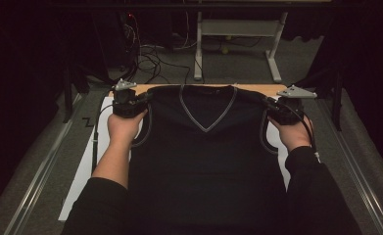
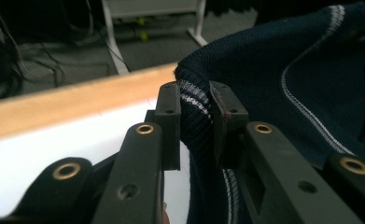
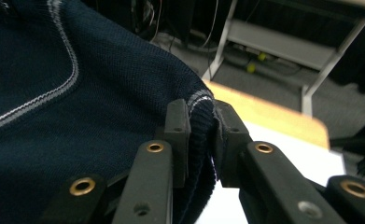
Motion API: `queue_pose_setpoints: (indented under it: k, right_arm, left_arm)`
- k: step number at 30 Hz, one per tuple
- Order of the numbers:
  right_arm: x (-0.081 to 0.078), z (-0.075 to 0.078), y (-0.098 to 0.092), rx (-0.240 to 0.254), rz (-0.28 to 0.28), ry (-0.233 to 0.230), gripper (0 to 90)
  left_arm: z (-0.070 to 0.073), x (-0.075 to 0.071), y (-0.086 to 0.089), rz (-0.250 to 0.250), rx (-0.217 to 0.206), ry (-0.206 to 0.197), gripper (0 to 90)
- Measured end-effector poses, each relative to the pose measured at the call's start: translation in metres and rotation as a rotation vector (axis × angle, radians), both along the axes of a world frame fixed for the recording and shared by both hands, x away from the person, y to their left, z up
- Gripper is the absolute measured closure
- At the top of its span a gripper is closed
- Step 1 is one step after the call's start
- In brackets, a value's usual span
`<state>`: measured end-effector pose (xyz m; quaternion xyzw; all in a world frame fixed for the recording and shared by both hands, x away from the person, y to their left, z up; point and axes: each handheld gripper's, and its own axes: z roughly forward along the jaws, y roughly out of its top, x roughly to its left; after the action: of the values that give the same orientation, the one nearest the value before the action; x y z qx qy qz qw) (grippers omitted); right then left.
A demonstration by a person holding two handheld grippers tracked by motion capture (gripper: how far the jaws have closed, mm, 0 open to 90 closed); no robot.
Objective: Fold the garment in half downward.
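Table (image 1: 257, 88): wood edge along the far side, a white sheet (image 1: 83, 169) laid over its top, showing on either side of the garment.

On the sheet I have a dark navy sleeveless V-neck sweater (image 1: 203, 166), front up, neckline toward the far edge, grey-white striped trim at neck and armholes. Its body covers the middle of the table; the hem end runs toward me between my forearms.

Left tongs (image 1: 147, 98) at the sweater's left shoulder. In the left gripper view they (image 2: 196, 123) are closed on the ribbed, striped armhole edge, knit bunched between the pads (image 2: 171, 126), the fold raised above the white sheet.

Right tongs (image 1: 267, 103) at the right shoulder. In the right gripper view they (image 3: 201, 135) are clamped on the shoulder fold, striped trim showing just above the pads (image 3: 178, 135).

Both shoulders held level with each other.
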<state>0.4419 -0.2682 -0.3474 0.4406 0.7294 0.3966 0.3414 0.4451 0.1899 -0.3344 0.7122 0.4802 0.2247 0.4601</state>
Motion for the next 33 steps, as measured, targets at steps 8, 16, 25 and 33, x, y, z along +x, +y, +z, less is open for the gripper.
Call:
queue_pose_setpoints:
  k: [8, 16, 25, 33]
  right_arm:
    - [-0.003, 0.007, 0.003, -0.001, 0.008, -0.007, 78.6]
    - [-0.03, -0.007, -0.003, 0.032, 0.069, -0.022, 78.6]
    - [-0.074, -0.016, -0.013, 0.057, 0.145, -0.063, 78.6]
    - [-0.127, -0.04, -0.022, 0.063, 0.199, -0.083, 78.6]
  left_arm:
    - [-0.002, -0.004, 0.0, -0.018, 0.01, 0.013, 71.4]
    - [-0.018, -0.029, 0.003, -0.089, 0.002, 0.008, 71.4]
    - [-0.031, -0.083, 0.017, -0.164, -0.047, -0.019, 71.3]
    - [-0.062, -0.142, 0.026, -0.238, -0.078, -0.031, 71.2]
